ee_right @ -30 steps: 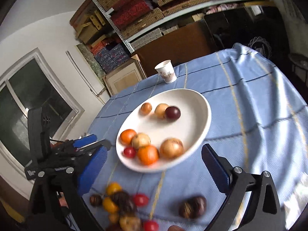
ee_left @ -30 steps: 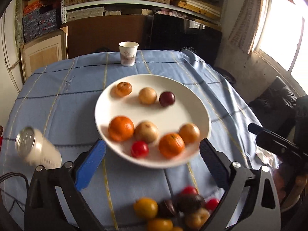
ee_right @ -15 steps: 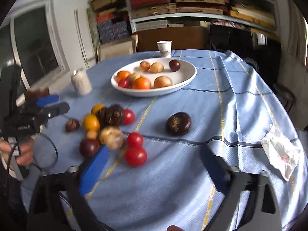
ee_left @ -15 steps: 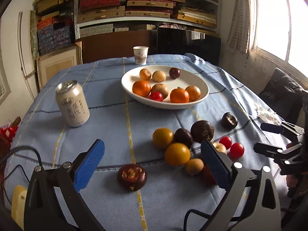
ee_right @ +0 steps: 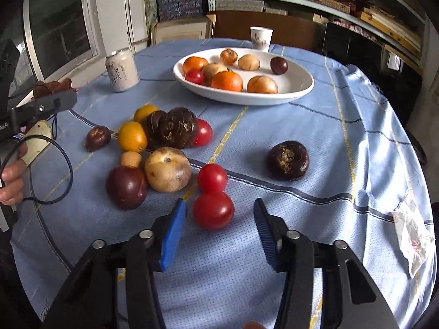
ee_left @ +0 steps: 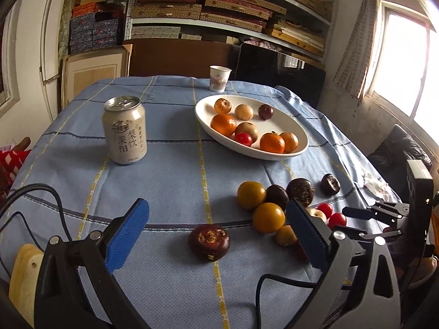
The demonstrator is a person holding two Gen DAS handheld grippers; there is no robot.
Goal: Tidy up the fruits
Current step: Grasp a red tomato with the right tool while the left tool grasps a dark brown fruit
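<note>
A white oval plate (ee_left: 293, 122) (ee_right: 299, 82) holds several fruits. Loose fruits lie in a cluster on the blue cloth. My left gripper (ee_left: 216, 219) is open and empty, with a dark brown fruit (ee_left: 209, 242) lying between its jaws, untouched. My right gripper (ee_right: 219, 213) is open, its jaws on either side of a red tomato (ee_right: 213, 210) on the cloth, with gaps on both sides. A second red tomato (ee_right: 212, 177) sits just behind it. A lone dark fruit (ee_right: 288, 160) lies to the right.
A drink can (ee_left: 124, 130) (ee_right: 121, 70) stands left of the plate. A paper cup (ee_left: 219, 78) (ee_right: 261, 37) stands at the far table edge. A crumpled wrapper (ee_right: 413, 230) lies near the right edge. Shelves and a window stand behind.
Both grippers have pulled back from over the plate and dropped low over the loose fruits. The right gripper's jaws have narrowed around the red tomato.
</note>
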